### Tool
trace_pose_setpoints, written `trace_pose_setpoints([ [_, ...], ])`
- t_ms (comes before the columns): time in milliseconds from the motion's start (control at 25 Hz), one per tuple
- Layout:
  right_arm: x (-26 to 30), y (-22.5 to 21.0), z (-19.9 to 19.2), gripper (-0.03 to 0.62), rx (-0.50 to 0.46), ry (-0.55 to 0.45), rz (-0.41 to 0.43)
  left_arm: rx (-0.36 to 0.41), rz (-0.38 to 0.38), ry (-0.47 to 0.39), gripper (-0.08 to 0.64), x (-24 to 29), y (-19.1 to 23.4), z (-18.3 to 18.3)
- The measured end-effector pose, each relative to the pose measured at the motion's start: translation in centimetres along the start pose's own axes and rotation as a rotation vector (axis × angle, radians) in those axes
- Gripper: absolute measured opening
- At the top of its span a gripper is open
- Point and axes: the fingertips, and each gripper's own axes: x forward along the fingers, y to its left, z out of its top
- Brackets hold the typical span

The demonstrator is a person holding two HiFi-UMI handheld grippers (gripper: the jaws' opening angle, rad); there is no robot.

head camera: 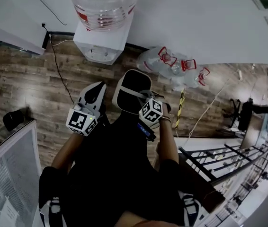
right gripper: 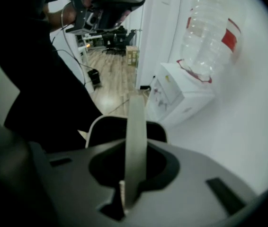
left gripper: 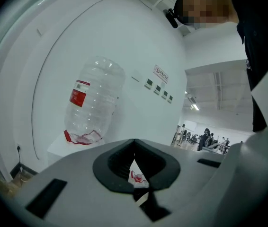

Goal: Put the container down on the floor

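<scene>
In front of your body, the container (head camera: 130,86) hangs in the air over the wood floor (head camera: 25,84). It is a dark tub with a white rim, and it is not down on the floor yet. A pale strap handle (right gripper: 136,141) goes up from it.

Your right gripper (head camera: 146,100) has that handle. In the right gripper view the two jaws are pinched on the strap, and the tub (right gripper: 106,126) shows just under them. The gripper points steeply down.

Your left gripper (head camera: 95,91) is just beside the tub, on its left, and does not touch it. In the left gripper view its jaws (left gripper: 134,143) are closed tip to tip with nothing in them. It points out at the white wall (left gripper: 138,41).

Past the tub, a white water cooler (head camera: 98,46) stands against the wall. A big clear bottle (head camera: 103,4) with a red label sits upside down on top of it. To the right of the cooler, some empty clear bottles (head camera: 172,65) with red handles lie on the floor by the wall. A thin black cord (head camera: 60,74) runs down the floor to the left of the cooler.
</scene>
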Motion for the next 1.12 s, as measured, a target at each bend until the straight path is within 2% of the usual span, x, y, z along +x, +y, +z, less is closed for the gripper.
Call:
trace_pose_setpoints([
  [160, 0.8, -2.2, -0.8, 0.06, -0.07, -0.013, 0.042, 0.007, 0.093, -0.028, 0.032, 1.9, -0.7, -0.4],
  [360, 1.5, -4.3, -2.3, 0.06, -0.16, -0.012, 0.102, -0.02, 0.226, -0.054, 0.032, 3.6, -2.5, -1.5],
  [640, 4.1, -8.0, -5.1, 0.06, -0.255, -0.008, 0.135, -0.014, 0.337, -0.067, 0.032, 8.2, -4.6, -3.5],
  [920, 7.4, -11.4, -7.8, 0.06, -0.283, 0.009, 0.144, -0.015, 0.374, -0.031, 0.032, 11.9, -5.0, -4.9],
  [1120, 10.8, -13.9, -9.2, 0.06, -0.259, 0.007, 0.133, -0.015, 0.32, 0.01, 0.032, 15.1, -4.9, -6.5],
])
